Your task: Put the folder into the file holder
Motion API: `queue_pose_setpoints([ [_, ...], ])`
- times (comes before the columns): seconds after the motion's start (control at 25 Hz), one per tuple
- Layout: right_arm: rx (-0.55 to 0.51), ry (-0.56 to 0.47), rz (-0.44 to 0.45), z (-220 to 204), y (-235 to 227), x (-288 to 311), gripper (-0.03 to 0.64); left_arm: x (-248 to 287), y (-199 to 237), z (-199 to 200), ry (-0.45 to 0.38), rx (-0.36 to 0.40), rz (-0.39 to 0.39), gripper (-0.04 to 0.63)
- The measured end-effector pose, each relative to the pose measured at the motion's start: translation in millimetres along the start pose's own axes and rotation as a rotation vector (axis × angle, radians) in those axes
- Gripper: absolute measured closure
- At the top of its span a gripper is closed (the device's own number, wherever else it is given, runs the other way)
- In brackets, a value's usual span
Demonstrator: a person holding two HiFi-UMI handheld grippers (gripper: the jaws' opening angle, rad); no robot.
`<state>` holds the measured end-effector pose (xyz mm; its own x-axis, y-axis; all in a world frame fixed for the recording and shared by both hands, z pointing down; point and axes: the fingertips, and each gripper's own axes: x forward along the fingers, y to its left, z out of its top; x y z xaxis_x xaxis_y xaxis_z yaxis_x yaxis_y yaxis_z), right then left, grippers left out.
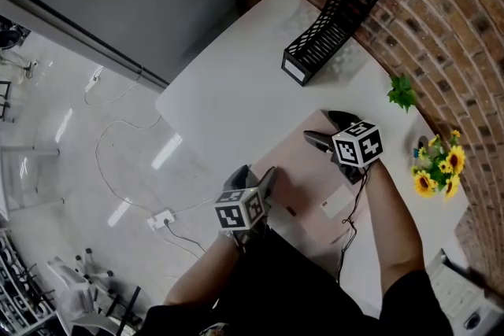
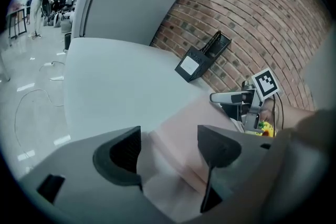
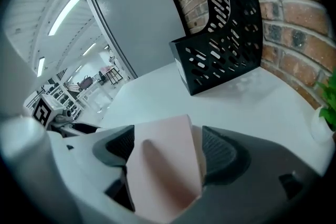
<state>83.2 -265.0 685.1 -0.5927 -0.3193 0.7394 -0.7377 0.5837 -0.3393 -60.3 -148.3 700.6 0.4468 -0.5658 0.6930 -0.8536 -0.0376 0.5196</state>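
Observation:
A pale pink folder (image 1: pixel 311 177) lies flat on the white table (image 1: pixel 228 90), just in front of the person. My left gripper (image 1: pixel 264 179) is at the folder's left edge. In the left gripper view the folder (image 2: pixel 194 118) passes between its wide jaws, and the pads do not press on it. My right gripper (image 1: pixel 321 130) is at the folder's far corner. That corner (image 3: pixel 163 165) sits between its spread jaws, nearer the right one. The black mesh file holder (image 1: pixel 335 16) stands empty at the table's far end, against the brick wall. It also shows in both gripper views (image 2: pixel 202 57) (image 3: pixel 220 55).
Yellow flowers (image 1: pixel 437 165) and a small green plant (image 1: pixel 402 93) stand along the brick wall (image 1: pixel 441 12) at the right. The table's left edge drops to a shiny floor with a power strip (image 1: pixel 161 219) and cables. A white label (image 1: pixel 337 204) is on the folder.

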Motion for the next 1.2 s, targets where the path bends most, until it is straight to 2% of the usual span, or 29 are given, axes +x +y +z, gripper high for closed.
queue_pose_setpoints([
  [0.32, -0.035, 0.07, 0.017, -10.5, 2.1, 12.2, 0.218, 8.4, -5.1, 0.4, 0.016, -0.014, -0.035, 0.272],
  [0.64, -0.081, 0.028, 0.002, -0.5, 9.9, 1.4, 0.239, 2.3, -9.3, 7.2, 0.003, 0.001, -0.04, 0.272],
  [0.84, -0.102, -0.039, -0.014, 17.5, 13.5, -16.4, 0.239, -7.9, -20.4, 25.9, -0.053, 0.058, -0.038, 0.272],
  [1.2, -0.174, -0.233, -0.053, 69.7, 35.0, -81.3, 0.241, -52.1, -57.7, 77.0, -0.231, 0.185, -0.034, 0.272],
])
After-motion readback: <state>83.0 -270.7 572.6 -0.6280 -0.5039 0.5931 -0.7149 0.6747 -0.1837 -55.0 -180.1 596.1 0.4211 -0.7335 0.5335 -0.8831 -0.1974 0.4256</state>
